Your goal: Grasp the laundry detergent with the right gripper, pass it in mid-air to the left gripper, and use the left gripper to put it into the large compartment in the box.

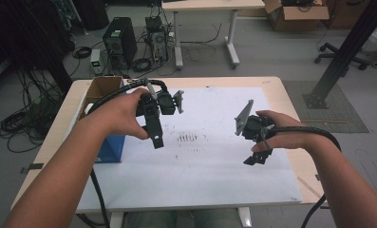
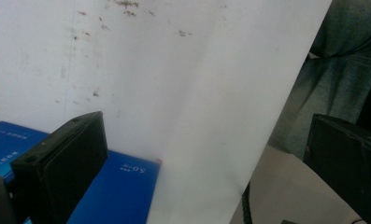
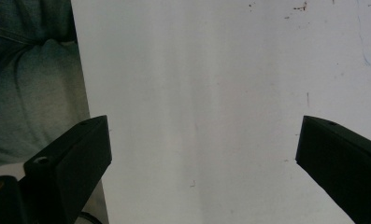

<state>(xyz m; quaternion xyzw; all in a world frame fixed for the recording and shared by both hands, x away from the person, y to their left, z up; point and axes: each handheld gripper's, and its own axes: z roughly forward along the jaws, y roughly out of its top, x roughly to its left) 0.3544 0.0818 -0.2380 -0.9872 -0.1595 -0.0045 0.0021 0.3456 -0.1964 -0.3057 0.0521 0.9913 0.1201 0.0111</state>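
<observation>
Both grippers hang over a white sheet (image 1: 210,161) that covers the tabletop. My left gripper (image 1: 157,140) is held above the sheet's left part, jaws pointing down and back toward the person. In the left gripper view that gripper (image 2: 204,158) is open and wide, with only the sheet (image 2: 188,84) and a corner of a blue box (image 2: 122,186) beneath it. My right gripper (image 1: 256,158) hovers over the sheet's right part. In the right gripper view its jaws (image 3: 204,158) stand far apart over bare white sheet (image 3: 211,93), holding nothing.
A blue box (image 1: 111,147) lies at the sheet's left edge, with an open cardboard box (image 1: 100,89) behind it. Small dark marks (image 1: 188,138) dot the sheet's middle. The person's jeans (image 3: 29,79) show past the near table edge. Computers and cables sit on the floor beyond.
</observation>
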